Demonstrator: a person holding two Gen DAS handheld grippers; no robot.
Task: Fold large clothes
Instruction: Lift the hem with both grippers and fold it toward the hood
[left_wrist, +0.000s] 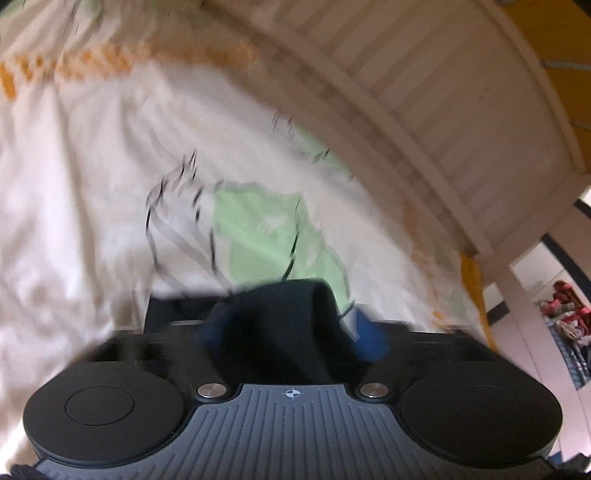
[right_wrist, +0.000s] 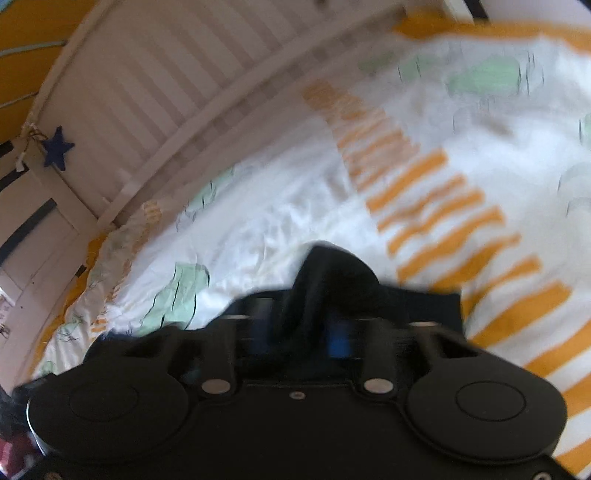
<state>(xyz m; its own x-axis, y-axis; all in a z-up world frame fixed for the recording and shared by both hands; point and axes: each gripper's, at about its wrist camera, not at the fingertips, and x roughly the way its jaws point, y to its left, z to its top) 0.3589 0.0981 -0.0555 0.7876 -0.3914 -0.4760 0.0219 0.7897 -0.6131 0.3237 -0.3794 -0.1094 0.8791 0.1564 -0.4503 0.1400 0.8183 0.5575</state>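
A dark navy garment (left_wrist: 273, 317) bunches between the fingers of my left gripper (left_wrist: 280, 332), which is shut on it above the bed. A blue finger pad (left_wrist: 369, 336) shows at its right side. In the right wrist view the same dark garment (right_wrist: 332, 280) is pinched in my right gripper (right_wrist: 306, 332), which is shut on it, with a fold rising above the fingers. Both views are blurred by motion. The rest of the garment is hidden below the grippers.
A white bedcover (left_wrist: 92, 177) with green patches and orange stripes (right_wrist: 461, 229) lies under both grippers. A white slatted bed rail (left_wrist: 424, 92) runs along the far side; it also shows in the right wrist view (right_wrist: 147, 92), where a blue star (right_wrist: 57, 152) hangs.
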